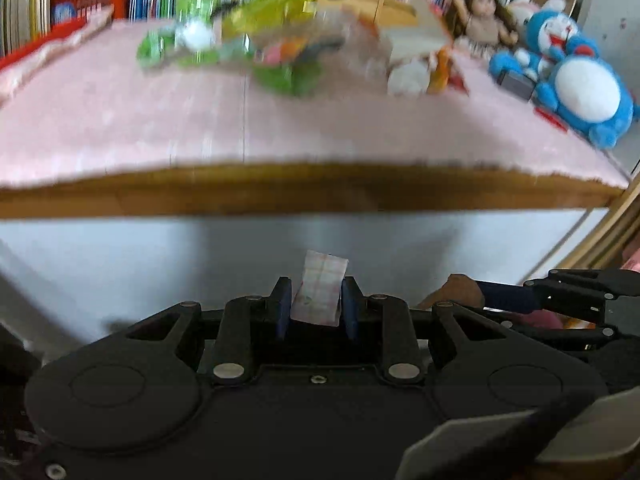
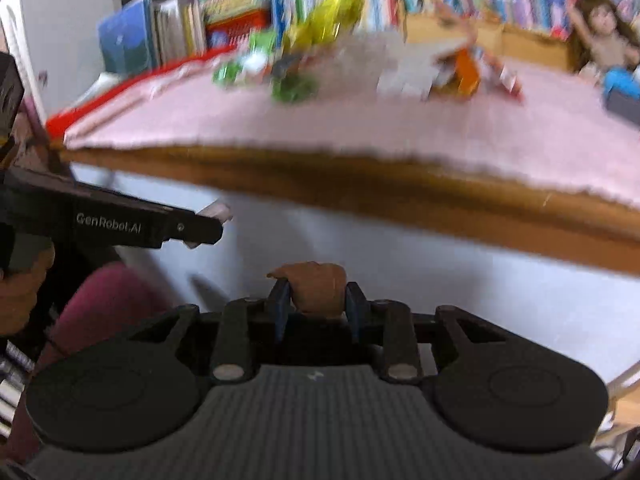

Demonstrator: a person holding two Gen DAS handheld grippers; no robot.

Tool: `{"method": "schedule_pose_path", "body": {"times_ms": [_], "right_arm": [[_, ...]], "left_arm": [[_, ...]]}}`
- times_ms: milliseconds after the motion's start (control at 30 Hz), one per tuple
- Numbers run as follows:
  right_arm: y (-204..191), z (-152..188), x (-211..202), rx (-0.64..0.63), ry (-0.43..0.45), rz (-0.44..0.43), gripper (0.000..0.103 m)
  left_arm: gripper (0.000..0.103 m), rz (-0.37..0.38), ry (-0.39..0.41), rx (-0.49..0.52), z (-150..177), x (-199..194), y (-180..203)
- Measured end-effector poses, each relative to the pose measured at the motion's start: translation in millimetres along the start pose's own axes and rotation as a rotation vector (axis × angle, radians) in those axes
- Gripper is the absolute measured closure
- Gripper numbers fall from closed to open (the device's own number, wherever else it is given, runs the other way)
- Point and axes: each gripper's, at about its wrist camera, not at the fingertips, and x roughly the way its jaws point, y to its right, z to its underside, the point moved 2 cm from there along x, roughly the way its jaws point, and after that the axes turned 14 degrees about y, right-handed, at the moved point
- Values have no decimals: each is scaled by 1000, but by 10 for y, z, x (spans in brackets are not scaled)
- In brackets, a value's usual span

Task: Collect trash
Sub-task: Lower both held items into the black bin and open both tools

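At the bottom centre of each wrist view, I see my left gripper [image 1: 313, 300] pinching a pink-checked paper scrap [image 1: 320, 289] and my right gripper [image 2: 316, 305] clamped on a crumpled brown wad [image 2: 316, 287], both below the bench [image 1: 312, 194] edge.

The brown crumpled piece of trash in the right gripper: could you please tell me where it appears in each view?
Left wrist view: right of centre, low, the brown crumpled piece beside the left gripper.
Right wrist view: bottom centre, the piece between the right gripper fingers.
Shared landmark: the table's wooden front edge.
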Motion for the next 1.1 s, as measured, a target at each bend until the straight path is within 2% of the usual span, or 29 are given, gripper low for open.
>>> {"method": "schedule_pose_path", "body": {"times_ms": [167,400,700,767,867,933,967,1100], "right_arm": [[-12,277,186,3,-121,-11,65],[-37,443,277,22,-200,-17,62],[-69,457,353,16,-231,-26,61],[-60,455,354,14,-235,-27,59],[-58,448,377,12,-240,-28,50],[-46,455,389,18,-240,-30,40],[-41,455,387,21,-239,-30,38],[-3,463,385,36,-235,-22,35]], "left_arm": [[78,-33,-116,-2,253,218,-55],[78,-38,-227,-22,481,403,-111],[78,-31,-275,-34,594,511,-118],[78,-34,-280,-27,604,519,-106],[77,-40,-290,-21,599,553,-88],[69,-48,-294,-10,593,570,-63],[61,-55,-296,-2,594,572,-43],[55,-82,-285,24,573,563,-18]]}}
